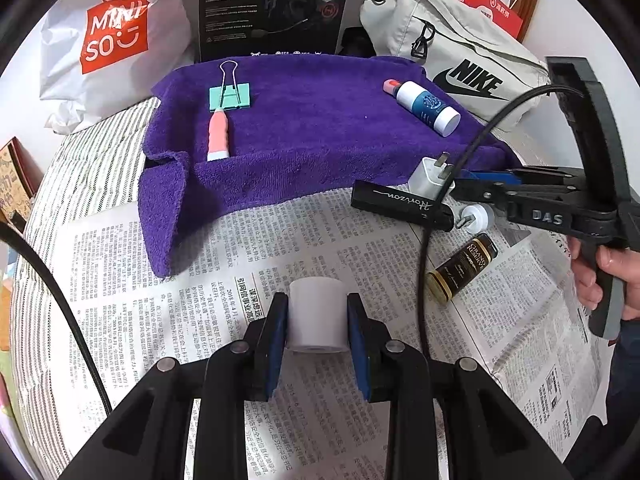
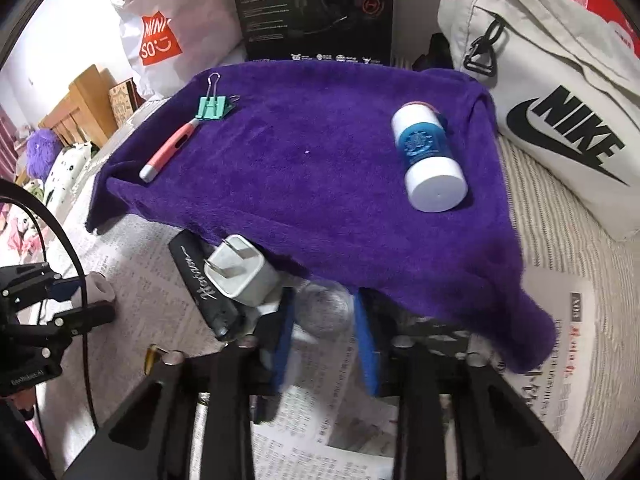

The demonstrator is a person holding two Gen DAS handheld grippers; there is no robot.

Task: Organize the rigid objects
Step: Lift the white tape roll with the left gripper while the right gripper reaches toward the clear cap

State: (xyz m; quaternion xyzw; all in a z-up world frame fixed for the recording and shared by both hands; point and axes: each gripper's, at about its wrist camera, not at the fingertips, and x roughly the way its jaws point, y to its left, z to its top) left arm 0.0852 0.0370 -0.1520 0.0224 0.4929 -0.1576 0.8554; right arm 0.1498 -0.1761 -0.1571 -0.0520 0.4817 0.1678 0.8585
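My left gripper (image 1: 318, 300) is shut on a white paper roll (image 1: 317, 314) just above the newspaper (image 1: 180, 264). In the right wrist view my right gripper (image 2: 324, 300) is shut on a small round clear object (image 2: 324, 312), blurred, at the front edge of the purple towel (image 2: 320, 160). A white charger plug (image 2: 240, 270) and a black Horizon case (image 2: 196, 284) lie just to its left. On the towel rest a green binder clip (image 1: 229, 96), a pink pen-like stick (image 1: 219, 138) and a white and blue bottle (image 1: 424, 106). A small brown bottle (image 1: 460, 268) lies on the newspaper.
Behind the towel stand a white Miniso bag (image 1: 108, 36), a black headset box (image 1: 272, 4) and a grey Nike bag (image 1: 452, 48). Black cables (image 1: 422, 280) run from both grippers. Striped bedding (image 1: 92, 160) lies under the newspaper. A hand (image 1: 612, 276) holds the right gripper.
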